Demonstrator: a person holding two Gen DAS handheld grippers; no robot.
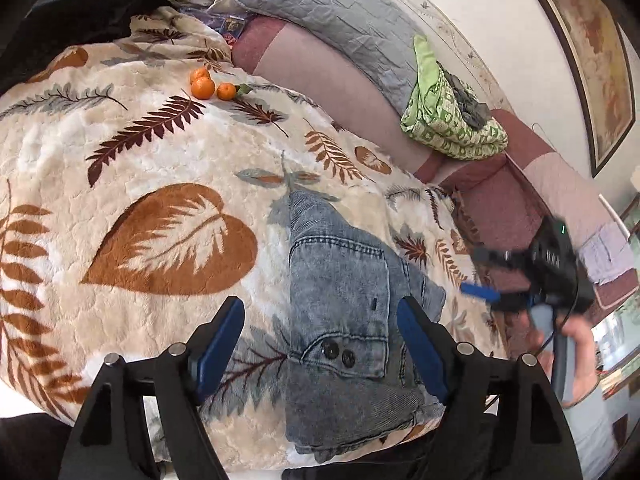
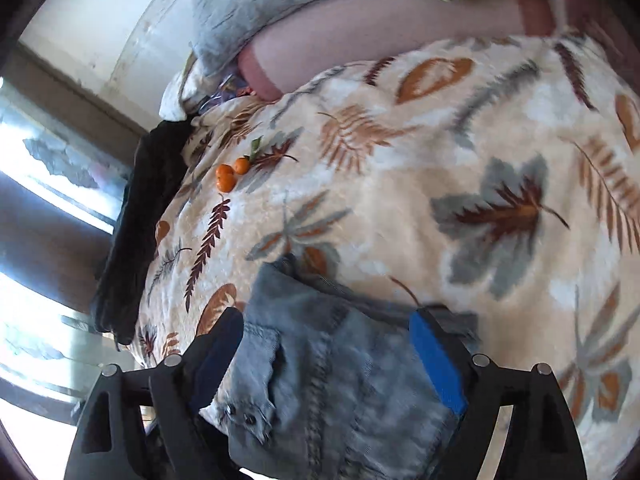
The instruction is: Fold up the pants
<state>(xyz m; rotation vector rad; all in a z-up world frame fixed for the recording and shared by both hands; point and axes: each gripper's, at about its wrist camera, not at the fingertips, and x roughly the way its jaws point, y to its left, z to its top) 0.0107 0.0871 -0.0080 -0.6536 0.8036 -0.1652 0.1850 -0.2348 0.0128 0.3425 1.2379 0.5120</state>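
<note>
The pants [image 1: 340, 280] are pale acid-washed jeans, folded into a compact bundle on a leaf-patterned blanket [image 1: 140, 152] near the bed's front edge. Two dark buttons show on the waistband. My left gripper [image 1: 320, 304] hovers above the bundle, open, its blue pads apart and off the cloth. The right gripper [image 1: 480, 274] shows blurred at the right of the left wrist view, held in a hand, clear of the jeans. In the right wrist view the jeans [image 2: 340, 380] lie below the right gripper [image 2: 326, 314], which is open with nothing pinched.
Three tangerines [image 1: 208, 84] sit far back on the blanket. A green patterned cloth [image 1: 448, 120] and a grey quilted pillow [image 1: 332, 8] rest along the pink bolster by the wall. A dark garment [image 2: 136, 232] lies at the bed's far-left end beside a window.
</note>
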